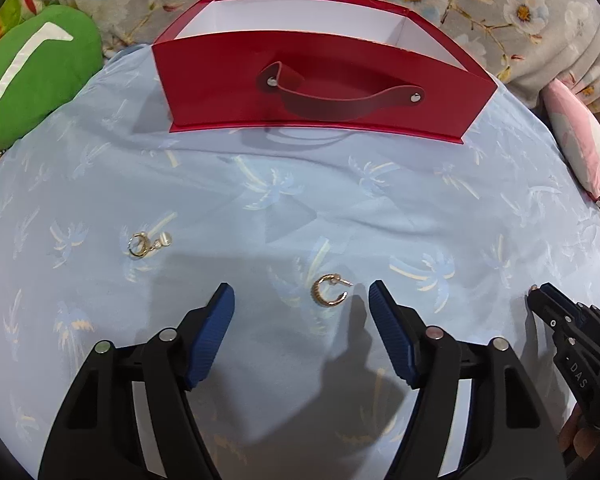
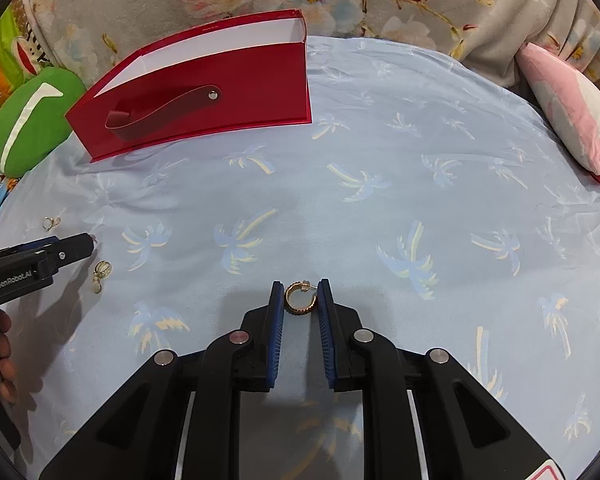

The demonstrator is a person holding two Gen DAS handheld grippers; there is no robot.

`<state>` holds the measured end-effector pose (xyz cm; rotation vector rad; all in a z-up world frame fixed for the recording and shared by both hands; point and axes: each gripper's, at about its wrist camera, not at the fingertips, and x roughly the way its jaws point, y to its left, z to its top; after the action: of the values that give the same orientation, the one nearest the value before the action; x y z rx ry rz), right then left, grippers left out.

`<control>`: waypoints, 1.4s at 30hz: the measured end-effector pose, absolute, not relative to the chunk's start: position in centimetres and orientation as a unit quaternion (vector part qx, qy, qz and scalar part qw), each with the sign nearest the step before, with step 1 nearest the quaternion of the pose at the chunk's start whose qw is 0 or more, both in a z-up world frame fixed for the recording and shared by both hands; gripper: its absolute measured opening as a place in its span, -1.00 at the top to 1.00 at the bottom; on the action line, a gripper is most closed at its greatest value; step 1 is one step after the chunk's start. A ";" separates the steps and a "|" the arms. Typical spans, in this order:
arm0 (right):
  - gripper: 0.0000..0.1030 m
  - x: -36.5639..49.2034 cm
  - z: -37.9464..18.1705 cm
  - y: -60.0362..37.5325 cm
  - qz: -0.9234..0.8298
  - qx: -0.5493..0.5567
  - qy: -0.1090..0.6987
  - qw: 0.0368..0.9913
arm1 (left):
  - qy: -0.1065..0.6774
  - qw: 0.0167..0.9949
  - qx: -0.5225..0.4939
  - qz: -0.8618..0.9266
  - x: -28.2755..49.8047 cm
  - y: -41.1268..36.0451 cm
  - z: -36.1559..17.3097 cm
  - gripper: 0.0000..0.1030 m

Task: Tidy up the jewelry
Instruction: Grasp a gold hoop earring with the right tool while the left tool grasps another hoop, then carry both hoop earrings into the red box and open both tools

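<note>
Starting at the far left of my left-hand camera, I see a green cushion point(image 1: 32, 76) well off to the left of the left gripper point(image 1: 301, 287), at the edge of the pale blue palm-print cloth point(image 1: 300, 208) that everything lies on. Nearer, ahead and left of that gripper's left finger, a pearl earring point(image 1: 146, 243) lies flat on the cloth, apart from the tool. The left gripper itself stands wide open and holds nothing. A gold hoop point(image 1: 331, 290) lies on the cloth in the gap between its fingertips, nearer the right finger, and neither pad touches it.

Straight ahead of the left gripper, well beyond the jewelry, a red box point(image 1: 320, 92) stands with its top open, white inside, and its strap handle faces me. I cannot see whether anything is in it. A floral blanket point(image 1: 460, 0) is bunched behind it.

Moving right, the right gripper point(image 2: 300, 283) is closed down on a ribbed hoop point(image 2: 301, 298). That earring sits between the tips of the blue pads and, as far as I can judge, both pads meet it, with the hoop low against the cloth. From this camera the red box is far ahead and left. The left gripper pokes in at the left edge, with fingers of the hand visible beneath it.

Farthest right, a pink cushion point(image 2: 572, 120) lies well ahead and right of the right gripper.
</note>
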<state>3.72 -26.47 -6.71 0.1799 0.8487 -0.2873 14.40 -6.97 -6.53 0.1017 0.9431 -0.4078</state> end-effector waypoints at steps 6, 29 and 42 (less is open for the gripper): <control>0.70 3.7 -6.7 -26.7 -0.136 0.092 0.409 0.898 | 0.432 0.878 0.074 -0.193 14.2 -8.1 -6.6 0.27; 0.70 3.3 -6.4 -26.5 -0.124 0.111 0.400 0.901 | 0.430 0.879 0.022 -0.203 13.6 -3.6 -4.3 0.69; 0.70 4.6 -0.8 -25.5 -0.091 0.101 0.350 0.927 | 0.382 0.905 0.023 -0.186 15.0 -1.2 1.2 0.69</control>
<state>4.57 -25.52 -0.83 0.2063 0.7183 -0.1857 15.03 -1.25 1.17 0.0481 0.7900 -0.3837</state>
